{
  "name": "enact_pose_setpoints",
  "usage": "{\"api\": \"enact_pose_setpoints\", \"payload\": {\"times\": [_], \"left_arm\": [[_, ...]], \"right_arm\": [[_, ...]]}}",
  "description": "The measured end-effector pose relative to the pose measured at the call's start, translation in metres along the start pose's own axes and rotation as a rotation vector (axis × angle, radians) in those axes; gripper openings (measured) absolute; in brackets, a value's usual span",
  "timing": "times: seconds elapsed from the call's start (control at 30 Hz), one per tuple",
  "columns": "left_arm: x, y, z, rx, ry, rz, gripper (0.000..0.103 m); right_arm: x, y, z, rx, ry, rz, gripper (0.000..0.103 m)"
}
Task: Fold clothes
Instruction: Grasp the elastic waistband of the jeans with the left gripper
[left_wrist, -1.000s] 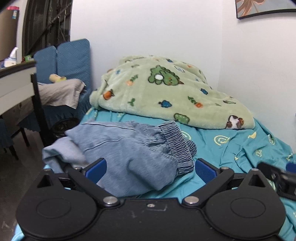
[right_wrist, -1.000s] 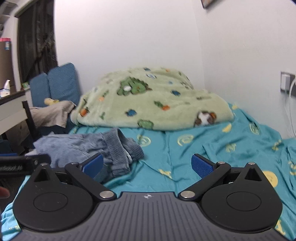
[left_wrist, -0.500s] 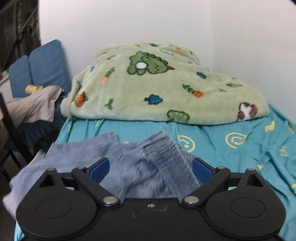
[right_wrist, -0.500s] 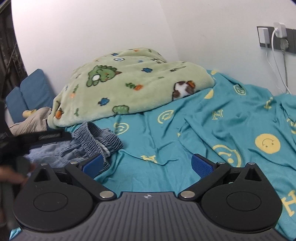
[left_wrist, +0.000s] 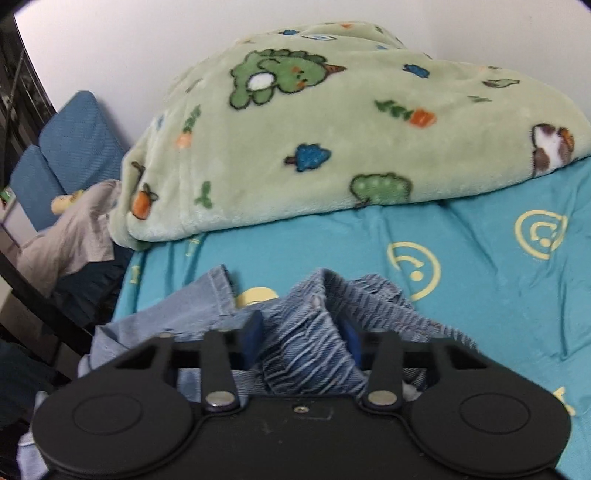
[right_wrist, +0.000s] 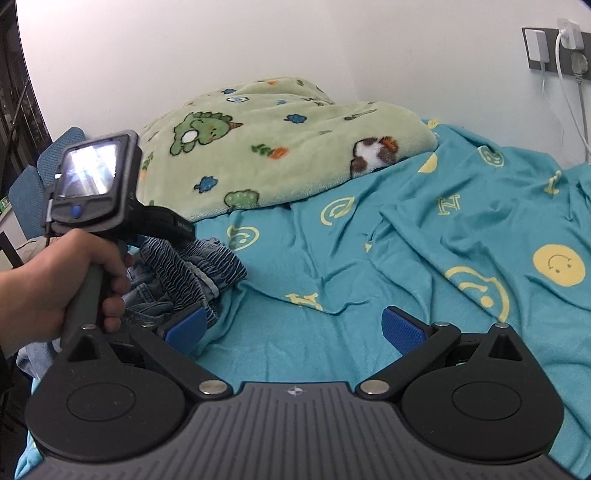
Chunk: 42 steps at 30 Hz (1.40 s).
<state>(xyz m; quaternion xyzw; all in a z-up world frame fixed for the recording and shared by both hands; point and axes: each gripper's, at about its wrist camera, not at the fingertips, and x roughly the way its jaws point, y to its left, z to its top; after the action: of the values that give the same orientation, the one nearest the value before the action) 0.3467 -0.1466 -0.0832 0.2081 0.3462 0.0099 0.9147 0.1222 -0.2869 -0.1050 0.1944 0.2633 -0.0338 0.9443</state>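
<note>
The left gripper (left_wrist: 301, 338) pinches the elastic waistband of the denim shorts (left_wrist: 317, 343), bunched at the bed's left edge; the right gripper (right_wrist: 293, 326) hovers wide apart over the teal sheet (right_wrist: 369, 280), a green blanket (right_wrist: 280, 147) at 12 o'clock

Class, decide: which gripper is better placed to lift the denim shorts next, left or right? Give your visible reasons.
Left. The left gripper is shut on the denim shorts at the waistband; the right gripper is open over bare bedsheet.
</note>
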Motion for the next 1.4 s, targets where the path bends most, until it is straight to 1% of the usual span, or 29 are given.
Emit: {"api": "enact_pose_setpoints", "payload": {"times": [0.03,0.1,0.17,0.27,0.37,0.47,0.5,0.6,0.67,0.77,0.87,0.93,1.0,1.1,1.17,1.23,1.3,1.4], "left_arm": [[-0.002,0.002,0.000,0.002,-0.003,0.011,0.016],[-0.019,0.009,-0.004,-0.021,-0.026,0.014,0.014],[-0.045,0.015,-0.005,-0.041,-0.072,0.006,0.013],[-0.104,0.031,-0.015,-0.076,-0.176,-0.024,0.013],[-0.169,0.052,-0.038,-0.144,-0.248,-0.067,0.013],[-0.223,0.072,-0.067,-0.200,-0.279,-0.113,0.013],[-0.238,0.080,-0.078,-0.225,-0.279,-0.148,0.013],[-0.271,0.097,-0.115,-0.275,-0.260,-0.194,0.013],[-0.284,0.102,-0.143,-0.313,-0.218,-0.208,0.013],[-0.284,0.099,-0.180,-0.371,-0.105,-0.221,0.013],[-0.272,0.098,-0.208,-0.420,-0.017,-0.204,0.013],[-0.267,0.099,-0.218,-0.428,0.019,-0.221,0.013],[-0.273,0.100,-0.222,-0.431,-0.009,-0.220,0.014],[-0.282,0.096,-0.222,-0.390,-0.048,-0.235,0.017],[-0.286,0.091,-0.227,-0.381,-0.071,-0.241,0.019],[-0.287,0.088,-0.233,-0.378,-0.088,-0.248,0.019],[-0.285,0.086,-0.239,-0.377,-0.095,-0.248,0.022],[-0.277,0.088,-0.240,-0.410,-0.081,-0.263,0.026]], "right_arm": [[-0.001,0.001,0.000,-0.003,-0.003,0.003,0.102],[-0.003,0.003,-0.001,-0.014,-0.012,0.010,0.102],[-0.005,0.004,-0.002,-0.023,-0.015,0.011,0.102],[-0.009,0.005,-0.004,-0.034,-0.017,0.012,0.102],[-0.014,0.006,-0.004,-0.046,-0.032,0.015,0.102],[-0.023,0.009,-0.003,-0.068,-0.054,0.032,0.102],[-0.026,0.009,-0.003,-0.074,-0.061,0.037,0.102],[-0.035,0.010,-0.004,-0.082,-0.076,0.060,0.102],[-0.040,0.011,-0.005,-0.089,-0.078,0.077,0.102],[-0.045,0.012,-0.005,-0.101,-0.082,0.096,0.101],[-0.046,0.005,-0.002,-0.054,-0.073,0.130,0.099],[-0.046,-0.002,-0.002,0.001,-0.060,0.152,0.099],[-0.043,-0.013,-0.002,0.073,-0.043,0.166,0.099],[-0.033,-0.032,-0.005,0.215,-0.016,0.192,0.099],[-0.023,-0.043,-0.009,0.315,0.013,0.210,0.095],[-0.010,-0.051,-0.013,0.404,0.051,0.242,0.092],[0.006,-0.052,-0.013,0.434,0.089,0.280,0.090],[0.034,-0.050,-0.014,0.438,0.146,0.317,0.086]]}}
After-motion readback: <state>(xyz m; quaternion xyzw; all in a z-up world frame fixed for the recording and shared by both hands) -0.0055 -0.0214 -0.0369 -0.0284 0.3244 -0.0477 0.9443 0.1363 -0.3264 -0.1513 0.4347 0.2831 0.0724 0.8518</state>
